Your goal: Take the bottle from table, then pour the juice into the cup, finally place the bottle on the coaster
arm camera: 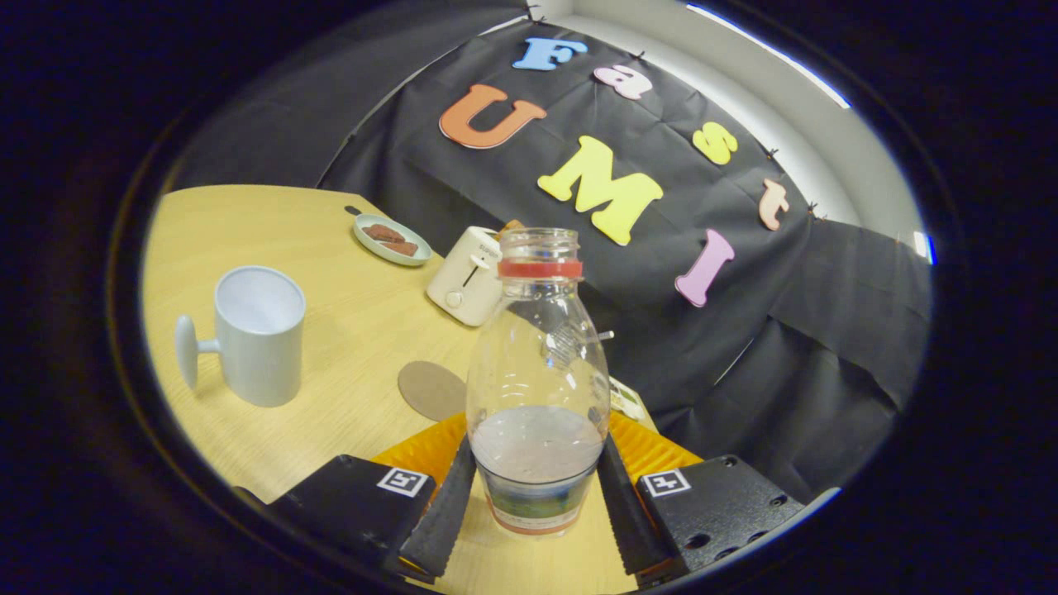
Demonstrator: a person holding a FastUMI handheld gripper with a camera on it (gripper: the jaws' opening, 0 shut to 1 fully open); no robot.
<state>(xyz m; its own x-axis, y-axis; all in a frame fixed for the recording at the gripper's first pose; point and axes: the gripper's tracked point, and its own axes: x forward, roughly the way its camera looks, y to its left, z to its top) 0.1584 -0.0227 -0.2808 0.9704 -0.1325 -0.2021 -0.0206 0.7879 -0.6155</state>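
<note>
Clear plastic, uncapped and ringed in red at the neck, the bottle [537, 372] stands between the two fingers of the gripper [536, 483], both fingers pressed against its lower sides in a firm clasp; a shallow measure of pale juice sits in the bottom, just above a printed label; the view is tilted, so whether the bottle's base rests on the light wooden table [331, 330] or hangs just above it cannot be told. To the left and a little farther off, a pale blue-grey cup [254, 335] stands upright, open mouth up, its knobbed handle pointing left, well apart from the bottle; a round brown coaster [431, 390] lies flat on the table between cup and bottle, just beside the bottle's left flank and partly hidden by it. Farther back, a cream toaster [468, 285] sits behind the bottle's left shoulder; beyond it, a small pale plate [393, 240] carries two brown pieces; an orange ribbed mat [430, 450] shows just behind the fingers, under the bottle.
</note>
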